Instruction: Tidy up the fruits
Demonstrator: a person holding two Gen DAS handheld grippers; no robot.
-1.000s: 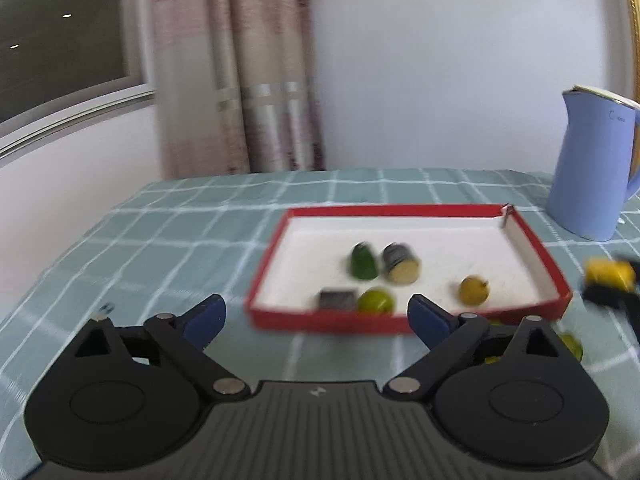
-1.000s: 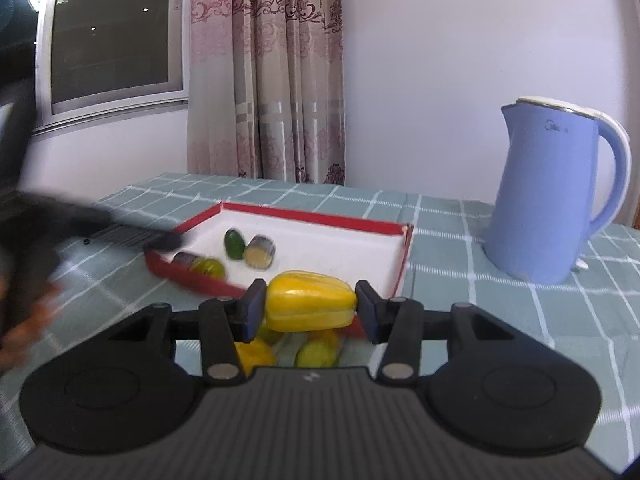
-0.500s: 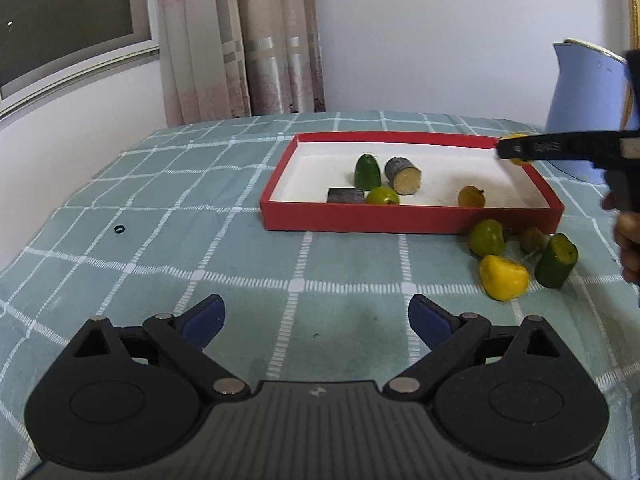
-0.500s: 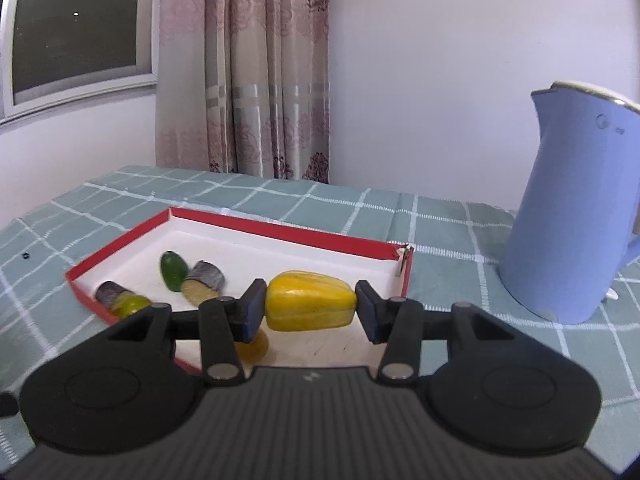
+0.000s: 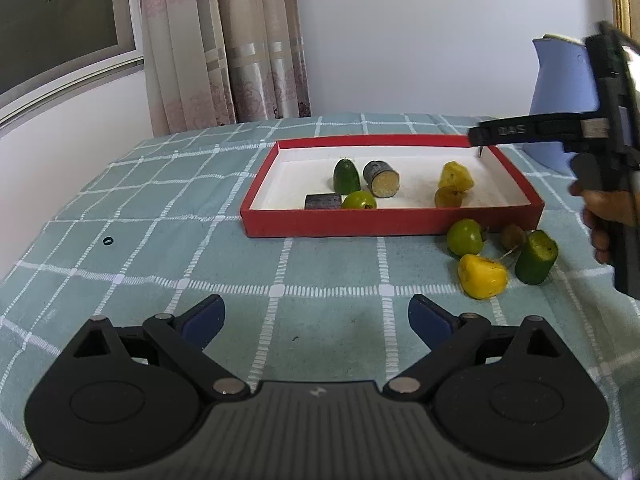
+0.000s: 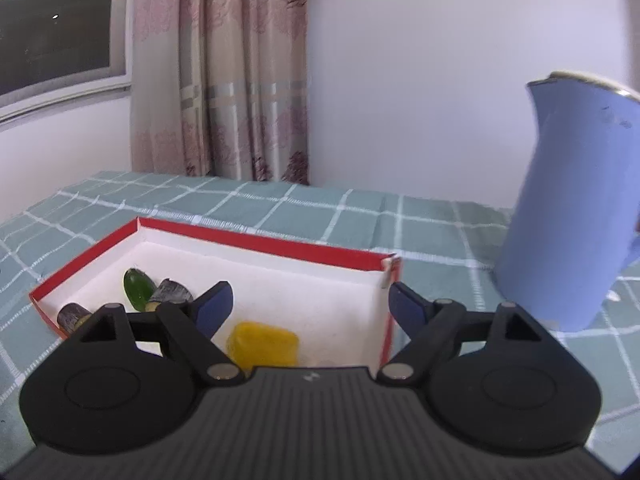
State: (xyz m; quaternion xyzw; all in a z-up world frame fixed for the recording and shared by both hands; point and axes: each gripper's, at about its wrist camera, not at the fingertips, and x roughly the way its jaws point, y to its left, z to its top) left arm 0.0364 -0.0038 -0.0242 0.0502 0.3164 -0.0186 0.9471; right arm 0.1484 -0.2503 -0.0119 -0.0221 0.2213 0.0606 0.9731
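Note:
A red tray (image 5: 392, 226) with a white floor holds several fruit pieces, among them a green piece (image 5: 346, 176) and a grey-skinned cut piece (image 5: 382, 178). My right gripper (image 6: 310, 306) hovers over the tray's right end (image 6: 386, 344). Its jaws are opening, with nothing between the pads. The yellow fruit (image 6: 264, 344) lies free on the tray floor below them, also seen as the yellow fruit (image 5: 455, 176) from the left. My left gripper (image 5: 316, 316) stands open and empty above the cloth, well in front of the tray. On the cloth beside the tray lie a green fruit (image 5: 465, 237), a yellow fruit (image 5: 482, 276) and a green cylinder (image 5: 536, 257).
A blue kettle (image 6: 568, 216) stands right of the tray, close to the right hand (image 5: 604, 212). A small brown fruit (image 5: 513, 236) sits among the loose ones. The checked green cloth (image 5: 180, 240) covers the table; wall and curtain lie behind.
The right gripper carried the yellow fruit over the tray, then opened; the fruit now lies in the tray. The left gripper drew back from the tray and stays open.

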